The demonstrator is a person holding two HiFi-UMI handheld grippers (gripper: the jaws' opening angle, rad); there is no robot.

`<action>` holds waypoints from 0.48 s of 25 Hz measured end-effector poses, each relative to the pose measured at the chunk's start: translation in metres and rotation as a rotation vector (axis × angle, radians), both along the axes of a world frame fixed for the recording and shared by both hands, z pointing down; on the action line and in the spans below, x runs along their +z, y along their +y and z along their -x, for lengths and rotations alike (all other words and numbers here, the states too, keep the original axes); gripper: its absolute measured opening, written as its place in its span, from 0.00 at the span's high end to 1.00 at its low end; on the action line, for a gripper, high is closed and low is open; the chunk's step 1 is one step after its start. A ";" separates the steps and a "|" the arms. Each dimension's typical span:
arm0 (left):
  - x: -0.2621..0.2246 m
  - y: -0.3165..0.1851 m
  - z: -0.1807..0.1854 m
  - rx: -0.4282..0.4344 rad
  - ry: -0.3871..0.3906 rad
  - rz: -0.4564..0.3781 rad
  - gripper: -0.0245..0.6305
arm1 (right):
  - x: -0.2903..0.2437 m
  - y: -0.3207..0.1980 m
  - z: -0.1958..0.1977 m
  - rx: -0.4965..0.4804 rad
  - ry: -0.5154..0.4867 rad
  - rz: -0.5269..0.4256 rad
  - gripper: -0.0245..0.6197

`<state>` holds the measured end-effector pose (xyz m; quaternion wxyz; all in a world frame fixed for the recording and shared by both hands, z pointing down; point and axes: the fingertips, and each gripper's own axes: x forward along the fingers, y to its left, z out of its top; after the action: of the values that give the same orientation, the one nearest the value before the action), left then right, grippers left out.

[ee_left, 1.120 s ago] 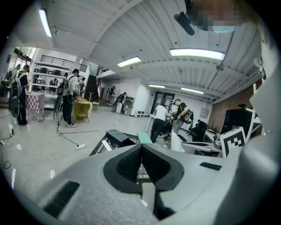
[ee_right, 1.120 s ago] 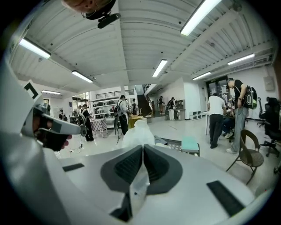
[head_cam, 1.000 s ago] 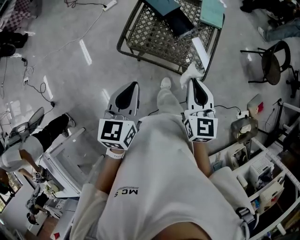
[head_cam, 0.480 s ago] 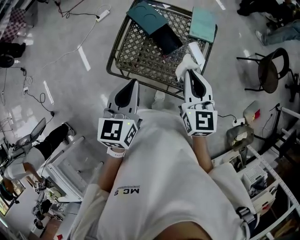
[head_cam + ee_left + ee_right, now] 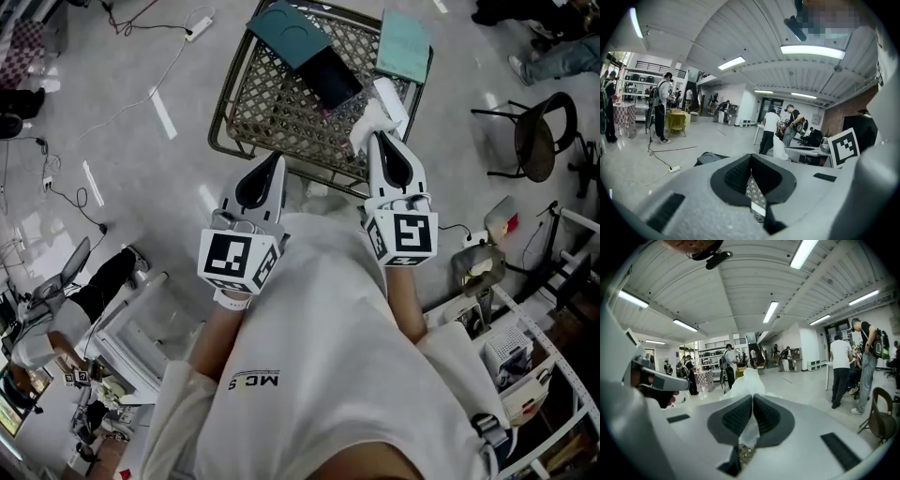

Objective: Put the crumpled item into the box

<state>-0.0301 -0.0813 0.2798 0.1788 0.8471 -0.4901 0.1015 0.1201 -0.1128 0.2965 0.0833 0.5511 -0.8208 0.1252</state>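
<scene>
A wire lattice basket (image 5: pixel 281 108) stands on the floor ahead of me. My right gripper (image 5: pixel 380 137) is shut on a white crumpled item (image 5: pixel 367 122), which hangs over the basket's near right corner. In the right gripper view the crumpled item (image 5: pixel 745 383) bulges out past the tips of the right gripper (image 5: pixel 753 397). My left gripper (image 5: pixel 277 157) is shut and holds nothing, its tip just above the basket's near rim. The left gripper view shows the left gripper (image 5: pixel 751 157) with the basket lattice (image 5: pixel 754 192) below the jaws.
Inside the basket lie a dark teal flat box (image 5: pixel 286 28), a dark case (image 5: pixel 328 75), a pale teal pad (image 5: pixel 403 47) and a white roll (image 5: pixel 394 94). A chair (image 5: pixel 534 141) stands right, cluttered racks (image 5: pixel 525 356) lower right, cables (image 5: pixel 141 84) left. Several people stand about.
I have stepped forward, so the basket is nearer. Both grippers moved toward it; the right one carried the crumpled item from short of the rim to over the near right corner.
</scene>
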 end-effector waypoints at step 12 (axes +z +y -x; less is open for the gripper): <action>0.027 -0.027 -0.008 -0.011 0.035 0.036 0.93 | 0.031 -0.033 0.016 -0.029 0.043 0.052 0.93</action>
<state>-0.0219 -0.1086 0.3069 0.2030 0.8427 -0.4896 0.0945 0.1042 -0.1455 0.3280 0.1169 0.5392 -0.8233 0.1333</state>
